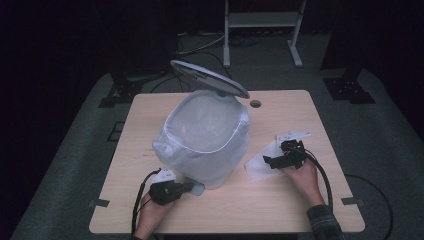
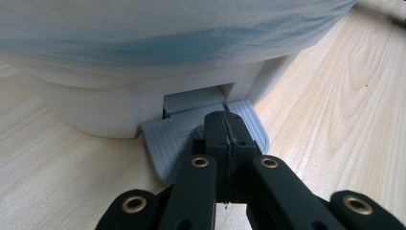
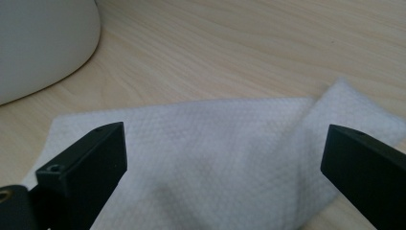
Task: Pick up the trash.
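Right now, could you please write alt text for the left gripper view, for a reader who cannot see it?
The shut left gripper presses its fingers on the grey pedal of a white bin lined with a bag. The bin stands on a pale wooden table.

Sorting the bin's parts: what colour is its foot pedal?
Grey, with fine ridges; the pedal shows best in the left gripper view.
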`<state>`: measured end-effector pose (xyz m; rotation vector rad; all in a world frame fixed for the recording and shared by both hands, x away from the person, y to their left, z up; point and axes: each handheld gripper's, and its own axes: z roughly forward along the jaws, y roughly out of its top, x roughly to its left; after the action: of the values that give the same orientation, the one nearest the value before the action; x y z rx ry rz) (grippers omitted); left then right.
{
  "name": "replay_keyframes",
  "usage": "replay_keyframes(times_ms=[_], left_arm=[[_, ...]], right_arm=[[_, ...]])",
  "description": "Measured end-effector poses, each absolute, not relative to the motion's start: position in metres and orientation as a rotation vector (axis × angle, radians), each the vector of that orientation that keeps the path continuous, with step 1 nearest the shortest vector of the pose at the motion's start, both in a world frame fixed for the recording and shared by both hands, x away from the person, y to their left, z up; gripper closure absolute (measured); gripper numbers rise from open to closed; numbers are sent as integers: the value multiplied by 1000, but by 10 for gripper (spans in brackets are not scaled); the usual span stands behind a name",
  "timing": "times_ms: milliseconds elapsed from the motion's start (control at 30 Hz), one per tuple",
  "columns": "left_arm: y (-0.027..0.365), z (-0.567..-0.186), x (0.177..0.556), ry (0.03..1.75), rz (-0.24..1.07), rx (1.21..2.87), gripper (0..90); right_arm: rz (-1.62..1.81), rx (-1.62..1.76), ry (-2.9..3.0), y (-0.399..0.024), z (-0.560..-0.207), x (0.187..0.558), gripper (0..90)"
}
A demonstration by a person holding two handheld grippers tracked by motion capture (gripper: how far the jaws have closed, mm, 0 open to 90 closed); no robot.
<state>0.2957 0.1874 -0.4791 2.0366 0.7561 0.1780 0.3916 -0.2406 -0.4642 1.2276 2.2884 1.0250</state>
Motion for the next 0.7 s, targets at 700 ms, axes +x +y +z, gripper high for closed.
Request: replay_keyframes(times_ms=[700], left_arm=[[187,-479,295,756,178,2037,900]], right_arm=[[957,1224,2300,-225,-481,408,9]])
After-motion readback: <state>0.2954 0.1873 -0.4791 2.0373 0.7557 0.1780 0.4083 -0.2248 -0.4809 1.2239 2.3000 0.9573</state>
